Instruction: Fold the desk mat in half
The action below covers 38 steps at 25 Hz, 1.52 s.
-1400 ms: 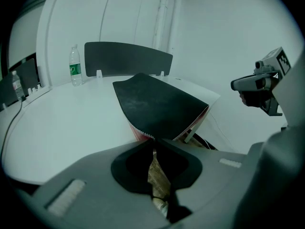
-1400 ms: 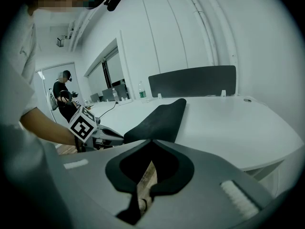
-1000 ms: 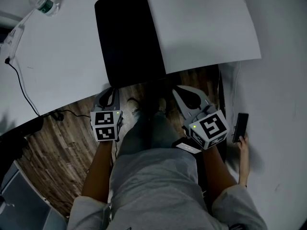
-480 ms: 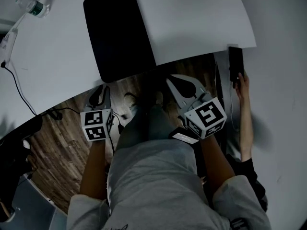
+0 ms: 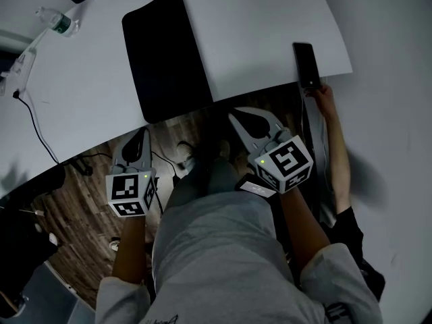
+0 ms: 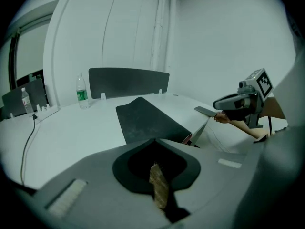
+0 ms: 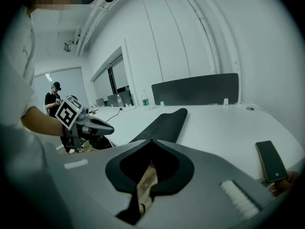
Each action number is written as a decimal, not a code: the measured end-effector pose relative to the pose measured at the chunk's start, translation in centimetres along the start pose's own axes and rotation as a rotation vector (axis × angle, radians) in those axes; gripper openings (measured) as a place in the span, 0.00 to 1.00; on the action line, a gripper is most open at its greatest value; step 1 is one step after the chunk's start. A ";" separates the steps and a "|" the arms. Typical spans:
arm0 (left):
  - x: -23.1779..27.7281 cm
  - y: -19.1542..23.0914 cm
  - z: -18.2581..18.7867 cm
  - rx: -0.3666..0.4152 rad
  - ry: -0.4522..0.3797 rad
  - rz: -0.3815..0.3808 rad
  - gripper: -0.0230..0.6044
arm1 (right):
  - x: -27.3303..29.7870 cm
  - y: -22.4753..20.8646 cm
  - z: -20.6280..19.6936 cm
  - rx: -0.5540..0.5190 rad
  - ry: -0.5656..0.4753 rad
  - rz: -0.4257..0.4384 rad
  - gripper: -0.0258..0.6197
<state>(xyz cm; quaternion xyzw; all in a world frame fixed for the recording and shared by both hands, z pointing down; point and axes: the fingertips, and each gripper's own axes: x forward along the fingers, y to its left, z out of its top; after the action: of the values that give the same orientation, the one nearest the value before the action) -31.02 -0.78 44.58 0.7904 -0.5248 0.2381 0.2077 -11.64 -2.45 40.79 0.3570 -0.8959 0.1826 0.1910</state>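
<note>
left gripper (image 5: 140,135) just been closing, empty; right gripper (image 5: 244,118) clenched empty | should be opening both; grabbing desk mat (image 5: 165,52) near corners evenly

The light is dim, cool and even, with a blue-grey cast. In the head view the white table (image 5: 263,39) is brightest, the desk mat (image 5: 165,52) reads as flat black, and the floor (image 5: 74,201) below sinks into shadow. Both gripper views bulge fisheye-fashion, with black rounded corners and a soft near foreground.
</note>
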 end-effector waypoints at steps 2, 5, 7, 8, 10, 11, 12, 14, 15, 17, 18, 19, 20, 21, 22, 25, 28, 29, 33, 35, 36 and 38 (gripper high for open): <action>-0.8 -1.0 1.4 0.005 -0.032 -0.011 0.07 | -0.5 0.1 0.8 -0.010 -0.012 0.011 0.05; -1.9 -2.8 3.2 0.008 -0.074 -0.037 0.07 | -1.2 0.2 1.7 -0.018 -0.023 0.033 0.05; -2.3 -3.8 4.1 0.009 -0.097 -0.049 0.07 | -1.6 0.2 2.3 -0.020 -0.033 0.048 0.05; -2.5 -4.2 4.6 0.008 -0.108 -0.053 0.07 | -1.8 0.1 2.6 -0.022 -0.041 0.053 0.05; -2.8 -5.0 5.4 0.002 -0.129 -0.059 0.07 | -2.1 -0.2 3.3 -0.029 -0.056 0.057 0.05; -3.0 -5.4 5.8 -0.003 -0.137 -0.063 0.07 | -2.4 -0.2 3.5 -0.029 -0.063 0.057 0.05; -3.3 -5.8 6.1 -0.008 -0.143 -0.069 0.07 | -2.7 -0.2 3.8 -0.026 -0.069 0.057 0.05; -4.0 -6.5 6.7 -0.014 -0.157 -0.081 0.07 | -3.2 0.0 4.1 -0.015 -0.075 0.062 0.05; -4.4 -6.8 7.0 -0.012 -0.165 -0.084 0.07 | -3.4 0.1 4.3 -0.012 -0.076 0.066 0.05; -5.0 -7.1 7.7 -0.005 -0.181 -0.083 0.07 | -3.6 0.4 4.8 -0.013 -0.085 0.075 0.05; -5.2 -7.2 8.0 0.000 -0.187 -0.081 0.07 | -3.7 0.5 5.0 -0.013 -0.090 0.079 0.05; -5.4 -7.3 8.3 0.004 -0.192 -0.078 0.07 | -3.8 0.6 5.2 -0.011 -0.092 0.084 0.05; -5.7 -7.3 8.5 0.006 -0.198 -0.076 0.07 | -3.9 0.8 5.2 -0.007 -0.090 0.090 0.05; -5.9 -7.3 8.7 0.006 -0.203 -0.074 0.07 | -3.9 1.1 5.2 -0.004 -0.086 0.096 0.05; -6.1 -7.3 8.8 0.004 -0.208 -0.073 0.07 | -3.9 1.4 5.2 -0.002 -0.082 0.103 0.05; -6.5 -6.9 9.2 -0.002 -0.221 -0.065 0.07 | -3.6 2.5 5.6 -0.011 -0.075 0.130 0.05; -6.6 -6.5 9.4 -0.008 -0.228 -0.057 0.07 | -3.1 3.2 6.1 -0.025 -0.081 0.151 0.05; -6.6 -6.4 9.4 -0.012 -0.229 -0.056 0.07 | -3.0 3.3 6.3 -0.028 -0.083 0.154 0.05; -6.7 -6.1 9.6 -0.017 -0.229 -0.057 0.07 | -2.7 3.9 6.8 -0.033 -0.084 0.163 0.05; -6.7 -5.9 9.6 -0.017 -0.229 -0.056 0.07 | -2.4 4.0 6.8 -0.036 -0.080 0.168 0.05; -6.7 -5.9 9.5 -0.018 -0.230 -0.055 0.07 | -2.3 4.0 6.8 -0.038 -0.081 0.170 0.05; -6.6 -5.9 9.5 -0.021 -0.231 -0.052 0.07 | -2.3 4.0 6.8 -0.042 -0.081 0.173 0.05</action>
<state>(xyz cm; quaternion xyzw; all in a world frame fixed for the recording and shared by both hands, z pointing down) -26.25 0.65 32.60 0.8238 -0.5268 0.1345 0.1602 -14.36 -1.60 33.14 0.2812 -0.9340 0.1651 0.1459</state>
